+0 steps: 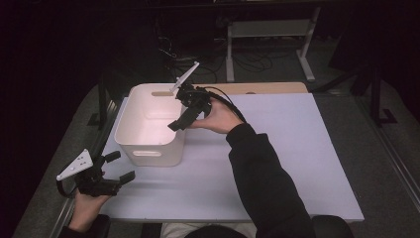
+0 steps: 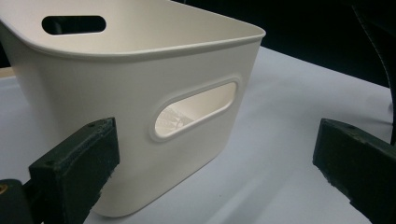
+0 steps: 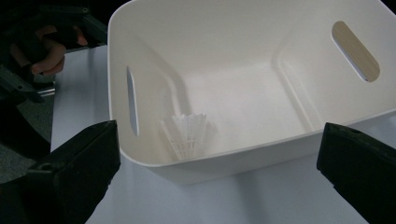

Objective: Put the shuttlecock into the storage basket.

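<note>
A white plastic bin [image 1: 148, 148] with slot handles stands on the left half of the table. A white shuttlecock [image 3: 189, 133] lies on the bin's floor, near the wall with a slot; its feathers [image 2: 175, 119] show through that slot in the left gripper view. My right gripper [image 1: 181, 110] hovers over the bin's right rim, open, with nothing between its jaws [image 3: 219, 172]. My left gripper [image 1: 121, 166] rests at the table's front left corner, open and empty, and points at the bin's front wall [image 2: 93, 84].
The pale table top [image 1: 297, 148] stretches bare to the right of the bin. The person's dark right sleeve [image 1: 262, 173] crosses the table's middle. A wooden strip [image 1: 267, 88] runs along the back edge. A white frame [image 1: 267, 29] and cables stand beyond it.
</note>
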Motion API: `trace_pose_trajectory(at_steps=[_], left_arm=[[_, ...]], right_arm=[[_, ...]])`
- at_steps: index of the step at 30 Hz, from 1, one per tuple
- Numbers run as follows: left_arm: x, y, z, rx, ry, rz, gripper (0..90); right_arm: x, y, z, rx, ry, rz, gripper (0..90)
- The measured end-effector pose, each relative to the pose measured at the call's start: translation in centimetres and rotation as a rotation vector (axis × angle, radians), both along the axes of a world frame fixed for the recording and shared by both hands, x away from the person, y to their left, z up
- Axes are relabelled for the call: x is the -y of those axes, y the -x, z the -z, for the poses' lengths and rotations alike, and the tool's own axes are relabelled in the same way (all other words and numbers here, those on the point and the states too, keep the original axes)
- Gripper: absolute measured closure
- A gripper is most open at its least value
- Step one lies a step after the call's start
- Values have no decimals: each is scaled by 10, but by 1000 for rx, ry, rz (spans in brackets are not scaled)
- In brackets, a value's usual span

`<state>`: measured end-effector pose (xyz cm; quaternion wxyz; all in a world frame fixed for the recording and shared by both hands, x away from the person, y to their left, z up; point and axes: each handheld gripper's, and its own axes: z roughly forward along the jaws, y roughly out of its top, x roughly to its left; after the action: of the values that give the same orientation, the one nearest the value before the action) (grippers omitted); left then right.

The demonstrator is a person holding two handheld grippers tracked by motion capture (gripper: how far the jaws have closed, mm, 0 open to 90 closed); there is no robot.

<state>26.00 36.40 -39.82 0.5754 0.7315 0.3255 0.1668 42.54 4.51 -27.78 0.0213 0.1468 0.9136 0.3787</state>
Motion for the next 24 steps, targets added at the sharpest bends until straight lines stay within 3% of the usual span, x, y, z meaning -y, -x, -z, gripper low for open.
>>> trace_pose_trajectory(at_steps=[24], left_arm=[[0, 0, 1, -4, -9, 2, 3]], right_arm=[[42, 2, 1, 18, -24, 60, 0]])
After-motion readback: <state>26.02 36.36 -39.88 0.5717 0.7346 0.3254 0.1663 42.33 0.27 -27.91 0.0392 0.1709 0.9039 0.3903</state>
